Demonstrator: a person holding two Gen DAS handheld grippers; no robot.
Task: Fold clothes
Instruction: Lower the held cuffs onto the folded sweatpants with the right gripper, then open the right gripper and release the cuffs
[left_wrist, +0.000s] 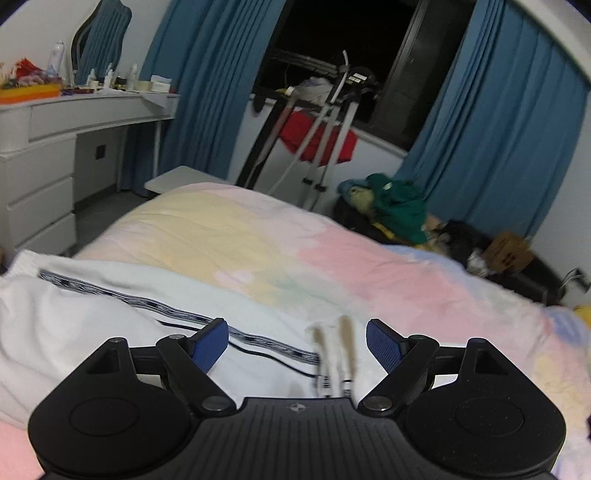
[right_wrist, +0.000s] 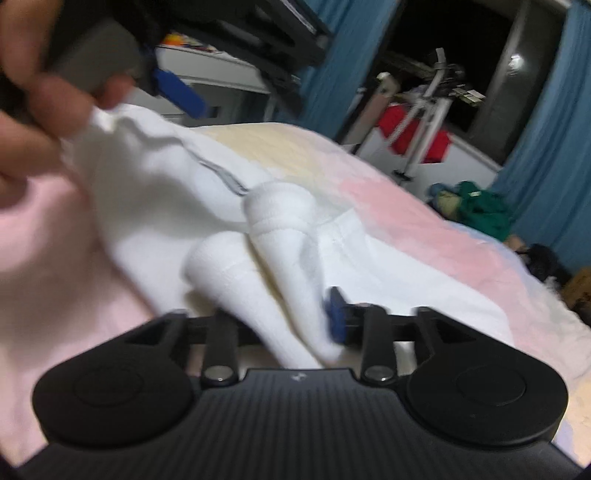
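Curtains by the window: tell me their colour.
The curtains are plain blue-teal, with no pattern. They show best in the left wrist view.

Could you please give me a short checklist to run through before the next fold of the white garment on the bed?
1. Right gripper shut on the white garment: ok.
2. Left gripper open over the cloth's striped trim: ok.
3. Garment lying flat: not ok, bunched and ridged.
4. Bedspread beyond the garment free for folding: ok.
5. Hand touching the cloth's far edge: cannot tell, blurred.
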